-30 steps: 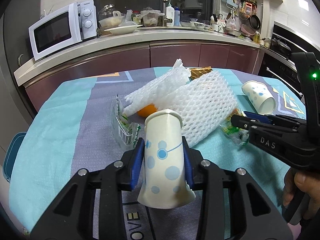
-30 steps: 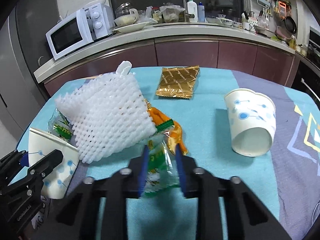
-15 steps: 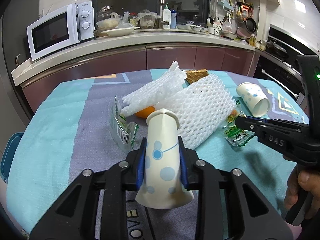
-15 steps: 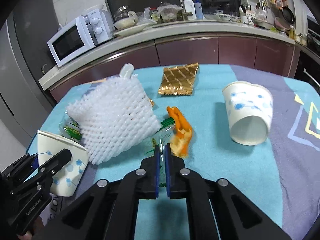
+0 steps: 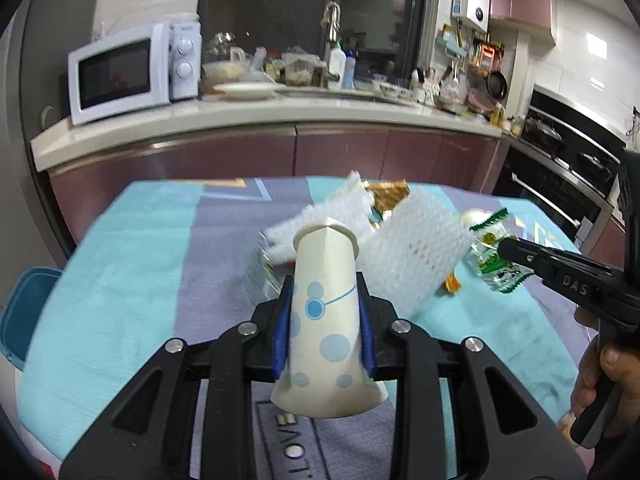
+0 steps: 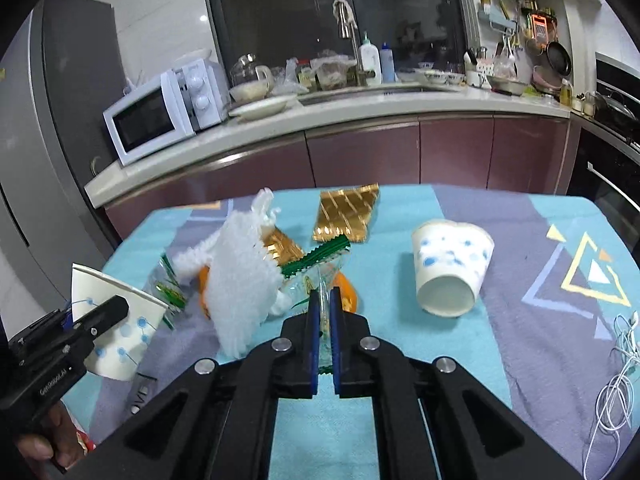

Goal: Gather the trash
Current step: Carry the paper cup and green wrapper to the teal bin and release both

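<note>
My left gripper is shut on a squashed white paper cup with blue dots, held above the table; it also shows in the right wrist view. My right gripper is shut on a clear snack wrapper with green edges, lifted off the table; the wrapper also shows in the left wrist view. White foam fruit netting lies mid-table over an orange wrapper. A second dotted paper cup lies on its side to the right. A gold foil packet lies farther back.
The table carries a teal and grey patterned cloth. Another clear green wrapper lies left of the netting. White earphone cable lies at the right edge. A kitchen counter with a microwave runs behind.
My right gripper closed on the green-edged wrapper and lifted it off the table. The left gripper, holding the cup, pulled back and rose slightly. The foam netting shifted.
</note>
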`<state>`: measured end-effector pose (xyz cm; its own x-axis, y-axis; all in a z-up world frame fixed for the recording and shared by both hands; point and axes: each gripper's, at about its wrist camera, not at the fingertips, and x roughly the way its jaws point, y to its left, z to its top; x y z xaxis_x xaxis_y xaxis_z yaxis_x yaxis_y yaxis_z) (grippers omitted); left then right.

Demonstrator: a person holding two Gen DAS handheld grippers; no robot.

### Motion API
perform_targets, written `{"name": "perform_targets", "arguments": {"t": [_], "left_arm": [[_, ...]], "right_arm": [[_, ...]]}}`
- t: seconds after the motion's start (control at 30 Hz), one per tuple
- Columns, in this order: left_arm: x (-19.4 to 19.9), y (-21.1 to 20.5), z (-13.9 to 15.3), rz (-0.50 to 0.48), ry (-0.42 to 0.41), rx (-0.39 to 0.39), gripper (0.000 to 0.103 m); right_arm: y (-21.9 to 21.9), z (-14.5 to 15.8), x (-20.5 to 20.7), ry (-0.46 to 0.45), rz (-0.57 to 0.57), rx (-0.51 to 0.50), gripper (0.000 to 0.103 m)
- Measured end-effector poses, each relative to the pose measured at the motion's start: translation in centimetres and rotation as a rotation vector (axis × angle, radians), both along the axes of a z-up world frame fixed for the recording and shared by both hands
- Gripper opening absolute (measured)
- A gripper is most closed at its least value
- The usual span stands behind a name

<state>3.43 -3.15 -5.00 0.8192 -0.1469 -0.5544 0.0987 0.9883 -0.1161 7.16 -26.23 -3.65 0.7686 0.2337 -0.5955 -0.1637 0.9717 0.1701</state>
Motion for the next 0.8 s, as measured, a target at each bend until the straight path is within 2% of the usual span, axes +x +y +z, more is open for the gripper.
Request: {"name": "perform_targets", "arguments": {"t": [0.27,0.4,0.67,0.8], "left_arm": [[-1.1,3.9,3.8,0.063,-0.088,-0.008,0.028],[-1.5,7.0,5.5,0.122,-0.124,-0.010,0.028],[-2.9,15.9,6.9,0.290,-0.149,0.045,0.029],[-3.9,22.4,7.1,0.412,-0.142,0.094,0.029]], "right_arm": [[0.7,4.4,-1.0,-0.121,-0.008,-0.042,0.004],[2.8,6.0,-0.8,-0.146,0.065,-0.030,0.004],[13.7,6.2,2.5,-0.112,0.348,0.028,0.004],[22.3,6.0,4.5,-0.078,0.523,0.062,0.004]]}}
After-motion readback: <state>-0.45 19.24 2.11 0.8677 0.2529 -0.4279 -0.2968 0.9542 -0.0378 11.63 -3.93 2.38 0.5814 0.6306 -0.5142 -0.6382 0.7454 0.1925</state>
